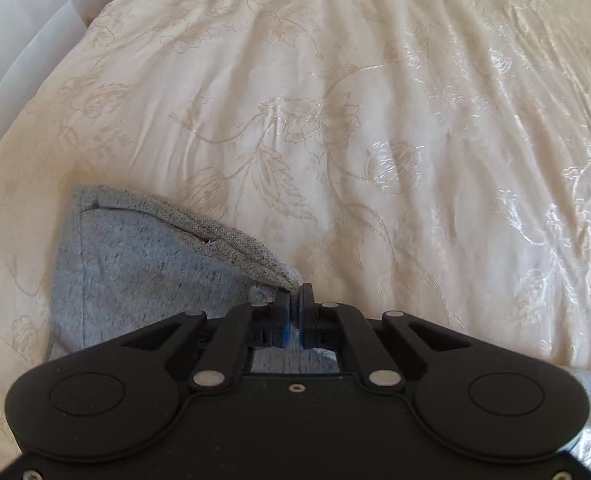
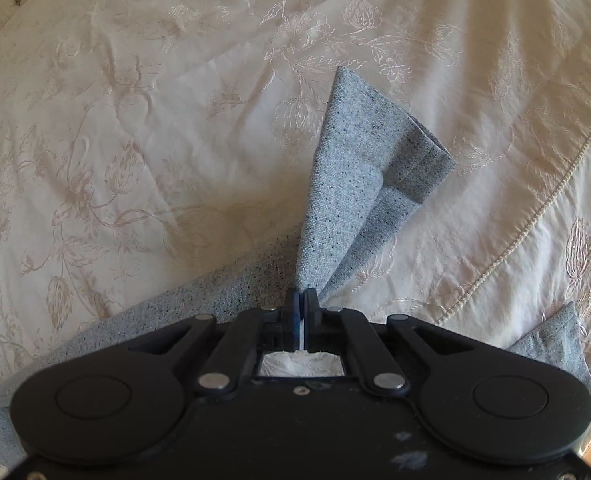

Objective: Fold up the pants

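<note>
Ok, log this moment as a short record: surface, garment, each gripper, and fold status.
surface: cream bedspread with embroidered flowers
garment: grey-blue pants, knit fabric, partly lifted off the bed
left gripper: shut on a corner of the pants, fabric hanging to its left
right gripper: shut on the pants, folded layers rising ahead of the fingers
fold status: not yet laid flat; fabric is bunched, with both ends held

The left gripper, a matte black plastic tool, has a broad flat body with a round embossed disc on each side, angled link arms pinned by silver rivets, a small screw at the centre and blue pads on its two short fingers. The right gripper is built alike, with pale scuffs on its lower housing.
</note>
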Demonstrator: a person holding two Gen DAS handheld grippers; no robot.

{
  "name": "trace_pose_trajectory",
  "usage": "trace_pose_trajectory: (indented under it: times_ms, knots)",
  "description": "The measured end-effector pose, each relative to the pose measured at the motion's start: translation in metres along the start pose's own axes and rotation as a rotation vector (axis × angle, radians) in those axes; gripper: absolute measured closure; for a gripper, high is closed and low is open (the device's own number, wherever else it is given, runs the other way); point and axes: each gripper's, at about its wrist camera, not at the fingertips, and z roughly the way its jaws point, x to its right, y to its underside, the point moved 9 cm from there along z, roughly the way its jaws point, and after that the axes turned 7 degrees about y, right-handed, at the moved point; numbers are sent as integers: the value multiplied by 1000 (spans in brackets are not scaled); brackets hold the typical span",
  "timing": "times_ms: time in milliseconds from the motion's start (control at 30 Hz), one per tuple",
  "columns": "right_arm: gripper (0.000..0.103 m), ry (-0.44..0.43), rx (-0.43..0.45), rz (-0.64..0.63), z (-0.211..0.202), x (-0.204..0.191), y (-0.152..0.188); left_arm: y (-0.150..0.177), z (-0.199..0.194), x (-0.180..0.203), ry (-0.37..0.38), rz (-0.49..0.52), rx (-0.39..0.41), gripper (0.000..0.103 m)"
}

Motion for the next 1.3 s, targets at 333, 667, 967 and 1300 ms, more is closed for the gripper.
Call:
trace_pose_trajectory:
  times_ms: [333,667,967,1300]
  knots:
    - [101,15,23,67,-46,60,80,86,-62,-32,11,14,71,99]
    - [101,53,-11,90,-39,98,164,186,-34,-63,-42,0,-77,99]
    - [91,-10,-17,81,-20,105,194,196,12,-67,-101,20,-124,99]
    - [81,-76,29,306,-23,195,173,201,18,-60,-173,-15,-116,99]
